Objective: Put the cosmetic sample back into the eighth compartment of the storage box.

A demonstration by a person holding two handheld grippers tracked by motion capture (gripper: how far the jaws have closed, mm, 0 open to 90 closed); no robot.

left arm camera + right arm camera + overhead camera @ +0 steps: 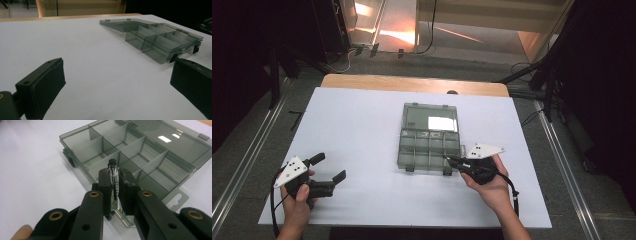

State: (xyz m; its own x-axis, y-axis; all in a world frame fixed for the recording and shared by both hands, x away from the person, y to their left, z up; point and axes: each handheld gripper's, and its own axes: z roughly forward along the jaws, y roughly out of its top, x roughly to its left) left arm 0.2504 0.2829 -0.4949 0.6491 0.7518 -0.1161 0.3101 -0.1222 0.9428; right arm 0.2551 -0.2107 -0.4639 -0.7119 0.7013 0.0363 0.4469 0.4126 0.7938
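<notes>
A smoky clear compartment box [429, 146] lies open mid-table, its lid [431, 118] folded flat behind it. Its several cells look empty. My right gripper [452, 160] hovers at the box's front right corner, shut on a small clear tube with a black cap [113, 167]. In the right gripper view that gripper [114, 177] points over the box [100, 145], the tube standing up between the pads. My left gripper [329, 167] rests at the front left of the table, open and holding nothing. The left gripper view has its jaws [117, 80] wide apart, the box [160, 41] farther off.
A white sheet [362, 130] covers the table, with a wooden strip [412, 84] along its far edge. Metal rails and dark stands flank both sides. Bare sheet lies between the left gripper and the box.
</notes>
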